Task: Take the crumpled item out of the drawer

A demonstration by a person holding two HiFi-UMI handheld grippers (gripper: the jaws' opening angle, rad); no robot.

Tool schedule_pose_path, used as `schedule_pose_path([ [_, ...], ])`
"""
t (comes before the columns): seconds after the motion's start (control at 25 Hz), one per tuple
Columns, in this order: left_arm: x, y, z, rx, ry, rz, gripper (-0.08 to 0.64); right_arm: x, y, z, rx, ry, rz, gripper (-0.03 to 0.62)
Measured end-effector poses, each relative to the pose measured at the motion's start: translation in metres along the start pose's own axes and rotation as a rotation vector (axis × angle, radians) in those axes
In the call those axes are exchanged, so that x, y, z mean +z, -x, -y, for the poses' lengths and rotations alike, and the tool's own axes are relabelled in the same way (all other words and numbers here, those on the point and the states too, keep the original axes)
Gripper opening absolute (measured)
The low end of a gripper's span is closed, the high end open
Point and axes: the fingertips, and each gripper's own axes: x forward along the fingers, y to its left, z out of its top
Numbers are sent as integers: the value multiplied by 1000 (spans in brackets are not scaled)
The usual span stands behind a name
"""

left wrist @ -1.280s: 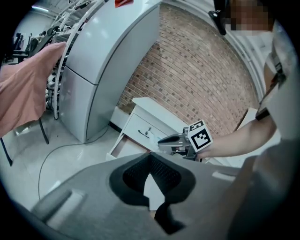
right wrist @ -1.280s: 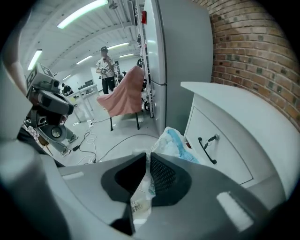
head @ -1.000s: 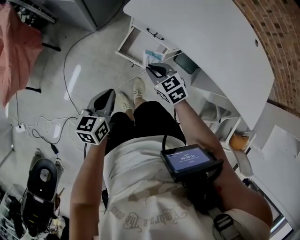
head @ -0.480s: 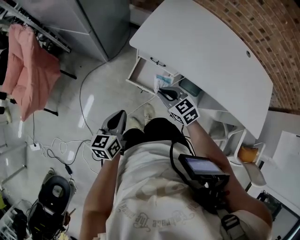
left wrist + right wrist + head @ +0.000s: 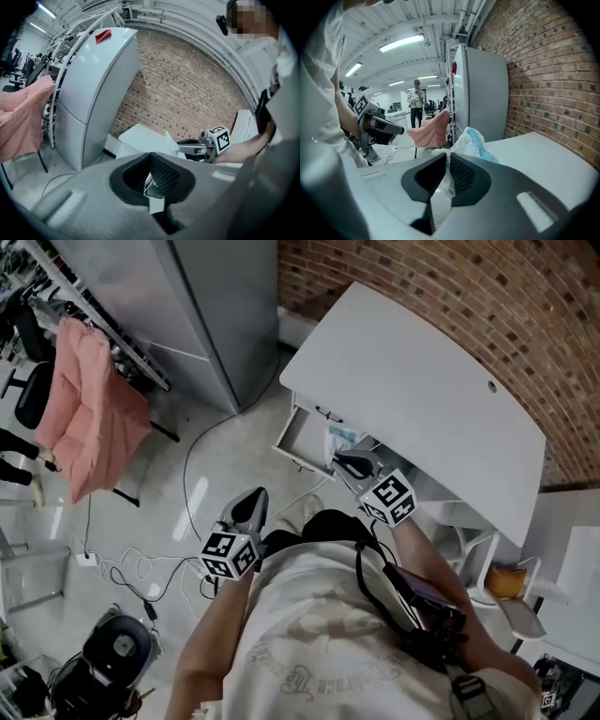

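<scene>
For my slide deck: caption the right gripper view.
Right gripper clamps a crumpled white-and-blue bag beside a white desk, brick wall behind.

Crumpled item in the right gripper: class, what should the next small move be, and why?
Probably draw the right gripper back, away from the open drawer. Its jaws are clamped on the crumpled item, which hangs at about the height of the desk but, in the head view, seems to sit over the drawer.
</scene>
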Motion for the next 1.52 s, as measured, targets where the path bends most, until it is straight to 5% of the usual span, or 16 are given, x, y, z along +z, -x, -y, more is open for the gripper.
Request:
schedule_pose_path([
  [0.64, 21, -11, 34, -89, -79, -8, 5, 22, 49, -21, 33, -6, 71, 37],
  [1.52, 24, -32, 51, -169, -167, -48, 5, 25, 44, -22, 24, -9, 89, 37],
])
